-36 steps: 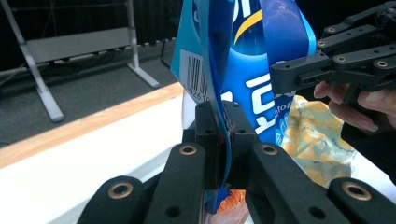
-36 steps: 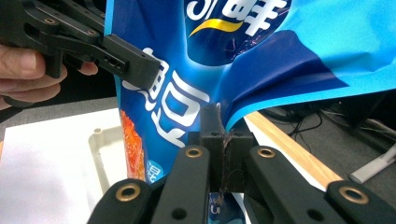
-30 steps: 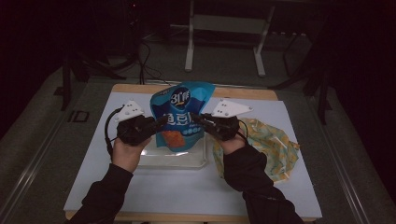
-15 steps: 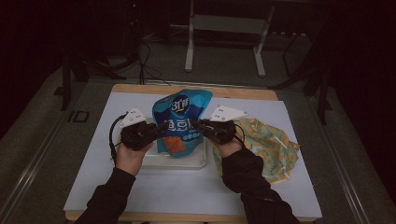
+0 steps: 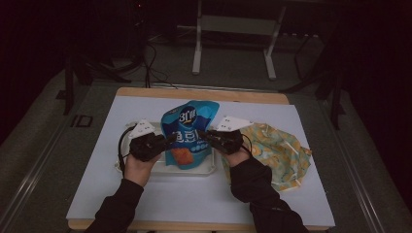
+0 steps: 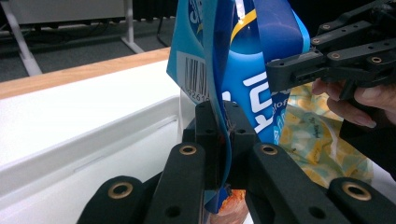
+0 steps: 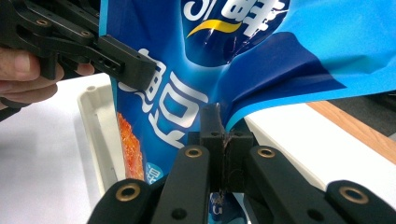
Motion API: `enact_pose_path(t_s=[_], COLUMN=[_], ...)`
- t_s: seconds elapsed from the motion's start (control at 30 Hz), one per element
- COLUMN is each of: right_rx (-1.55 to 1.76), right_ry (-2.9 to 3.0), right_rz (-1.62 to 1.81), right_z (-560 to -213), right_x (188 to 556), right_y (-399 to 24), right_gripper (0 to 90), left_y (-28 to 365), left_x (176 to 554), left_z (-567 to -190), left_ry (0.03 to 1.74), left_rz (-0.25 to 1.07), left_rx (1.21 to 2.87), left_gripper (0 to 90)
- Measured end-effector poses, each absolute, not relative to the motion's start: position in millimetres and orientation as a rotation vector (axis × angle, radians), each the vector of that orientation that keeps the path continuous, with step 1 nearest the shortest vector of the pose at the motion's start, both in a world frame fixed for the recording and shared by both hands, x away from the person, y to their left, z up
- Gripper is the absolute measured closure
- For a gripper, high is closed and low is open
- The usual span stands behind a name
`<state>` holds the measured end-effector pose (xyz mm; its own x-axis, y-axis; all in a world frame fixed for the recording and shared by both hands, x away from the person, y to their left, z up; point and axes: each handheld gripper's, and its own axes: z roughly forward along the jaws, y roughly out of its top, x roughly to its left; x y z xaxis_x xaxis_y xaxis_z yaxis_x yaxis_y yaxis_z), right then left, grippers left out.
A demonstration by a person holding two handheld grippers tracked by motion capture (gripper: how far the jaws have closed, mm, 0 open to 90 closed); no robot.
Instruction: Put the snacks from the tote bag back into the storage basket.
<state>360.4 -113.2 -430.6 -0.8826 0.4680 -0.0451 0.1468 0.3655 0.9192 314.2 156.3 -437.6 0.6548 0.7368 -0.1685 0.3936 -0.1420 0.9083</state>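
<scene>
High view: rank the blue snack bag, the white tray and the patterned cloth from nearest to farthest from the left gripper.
1. blue snack bag: clamped in the left gripper, at its right.
2. white tray: just below and beside it.
3. patterned cloth: far right, beyond the right gripper.

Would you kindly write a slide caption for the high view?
Both grippers, left and right, pinch a blue snack bag upright over a white tray.

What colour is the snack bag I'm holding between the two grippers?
The snack bag is blue, with white lettering and an orange food picture low down; the right gripper view shows it best.
</scene>
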Motion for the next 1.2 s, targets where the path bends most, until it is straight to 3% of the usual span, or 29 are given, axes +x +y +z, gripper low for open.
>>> enact_pose_path(t_s=[0.73,0.93,1.2], right_rx=[0.562,0.576,0.575], right_ry=[2.357,2.354,2.382], right_rz=[1.542,1.545,1.542], right_z=[-441.8,-438.4,-435.6], right_x=[359.9,360.6,361.7], right_y=[-120.2,-123.3,-125.0], right_gripper=[86.8,79.8,58.3], left_y=[154.4,156.1,156.7], left_x=[307.0,305.5,305.0], left_z=[-447.3,-447.5,-444.9], left_ry=[0.878,0.864,0.865], left_rz=[0.416,0.414,0.402], left_rx=[1.773,1.763,1.752], left_gripper=[84.0,80.8,62.6])
